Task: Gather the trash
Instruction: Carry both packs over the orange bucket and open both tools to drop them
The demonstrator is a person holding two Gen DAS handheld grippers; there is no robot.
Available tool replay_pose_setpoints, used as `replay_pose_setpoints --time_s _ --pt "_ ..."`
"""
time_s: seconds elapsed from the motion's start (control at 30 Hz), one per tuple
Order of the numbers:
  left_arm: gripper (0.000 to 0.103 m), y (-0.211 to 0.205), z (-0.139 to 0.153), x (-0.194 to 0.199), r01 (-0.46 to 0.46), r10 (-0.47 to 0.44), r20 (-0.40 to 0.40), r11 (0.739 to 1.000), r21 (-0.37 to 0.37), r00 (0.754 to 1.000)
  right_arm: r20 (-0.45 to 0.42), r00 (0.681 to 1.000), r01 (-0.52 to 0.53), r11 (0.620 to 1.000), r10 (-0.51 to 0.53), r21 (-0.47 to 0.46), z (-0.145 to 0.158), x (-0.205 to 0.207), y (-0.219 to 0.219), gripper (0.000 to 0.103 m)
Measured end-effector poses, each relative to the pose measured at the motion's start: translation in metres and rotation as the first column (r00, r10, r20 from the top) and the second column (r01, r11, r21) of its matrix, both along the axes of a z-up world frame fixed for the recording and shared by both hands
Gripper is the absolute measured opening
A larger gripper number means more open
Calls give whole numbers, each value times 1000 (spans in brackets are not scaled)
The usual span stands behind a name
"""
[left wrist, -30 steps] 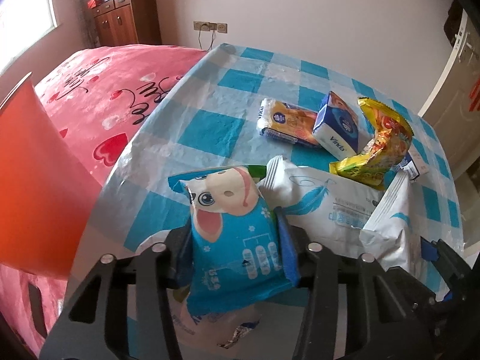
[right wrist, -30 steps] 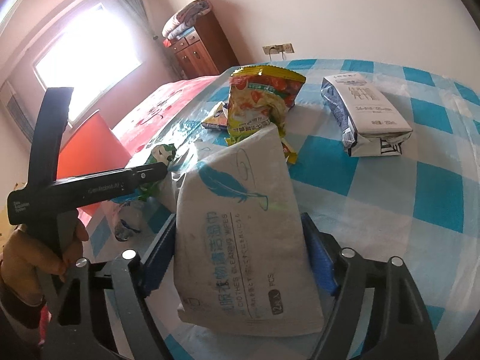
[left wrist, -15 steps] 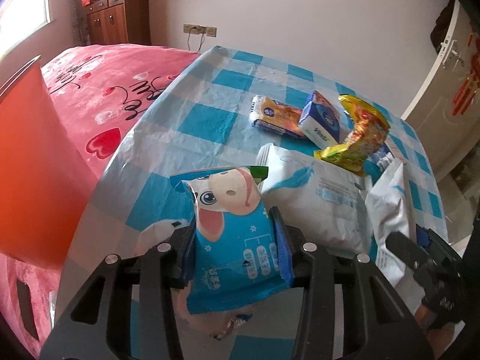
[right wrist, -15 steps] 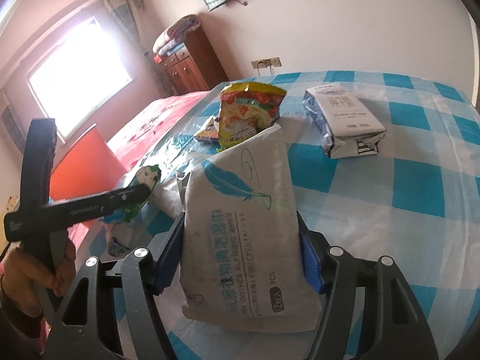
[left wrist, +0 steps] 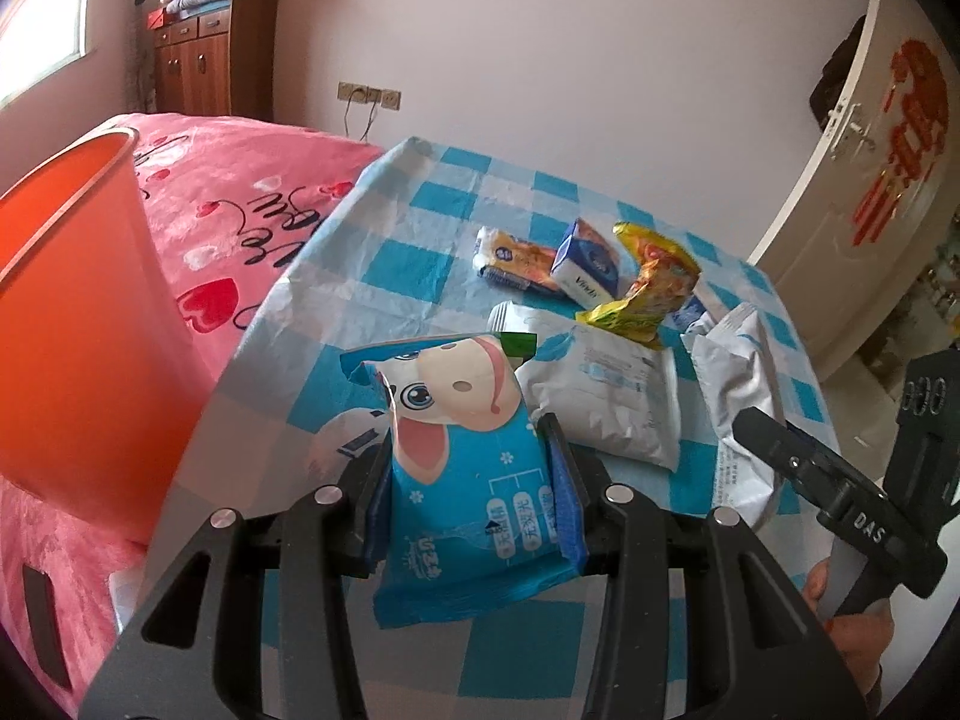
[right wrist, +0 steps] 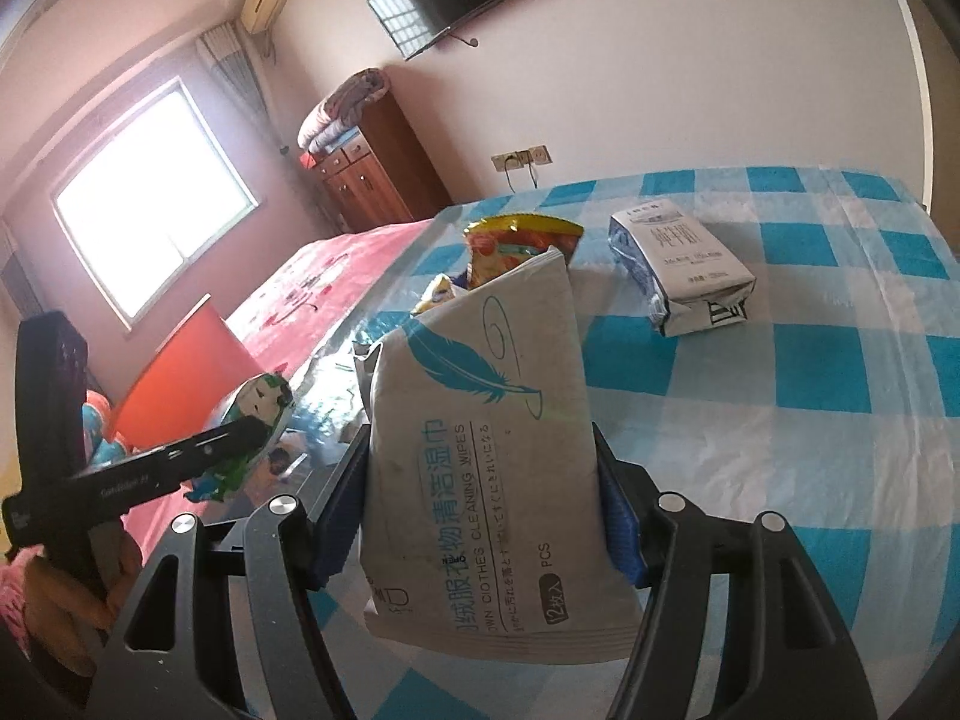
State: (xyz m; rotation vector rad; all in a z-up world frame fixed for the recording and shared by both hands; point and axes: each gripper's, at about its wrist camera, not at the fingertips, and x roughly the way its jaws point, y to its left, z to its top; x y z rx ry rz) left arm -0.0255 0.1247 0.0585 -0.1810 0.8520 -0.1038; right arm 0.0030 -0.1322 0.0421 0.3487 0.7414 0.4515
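Observation:
My left gripper (left wrist: 468,444) is shut on a blue packet with a cartoon cow (left wrist: 468,480), held upright just above the checked table (left wrist: 420,270). An orange bin (left wrist: 78,330) stands close on the left, beside the table. In the right wrist view my right gripper (right wrist: 480,444) is shut on a white wipes packet with a blue feather (right wrist: 480,468), its pads pressing both sides. That view also shows the left gripper (right wrist: 255,429) with the cow packet (right wrist: 258,408) in front of the orange bin (right wrist: 186,372).
On the table lie a second white wipes packet (left wrist: 600,396), a yellow snack bag (left wrist: 654,282), a blue tissue pack (left wrist: 588,270), an orange-and-white packet (left wrist: 510,258) and a white milk pack (right wrist: 684,264). A pink bed (left wrist: 240,198) lies to the left, a door (left wrist: 870,180) to the right.
Both grippers have risen with their packets and tilted up. The right jaws closed in onto the wipes packet. The orange bin's rim has come into the left wrist view.

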Motion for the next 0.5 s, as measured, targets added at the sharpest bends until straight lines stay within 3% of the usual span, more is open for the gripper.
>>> replay_pose_setpoints --time_s 0.27,0.5 --pt "45 21 23 -20 6 -5 81 1000 -10 997 -25 999 -21 1000 21 -12 18 -4 22 67" --pt "45 60 58 -41 -41 47 186 999 -33 981 -1 994 -108 994 108 -4 60 1 67 67"
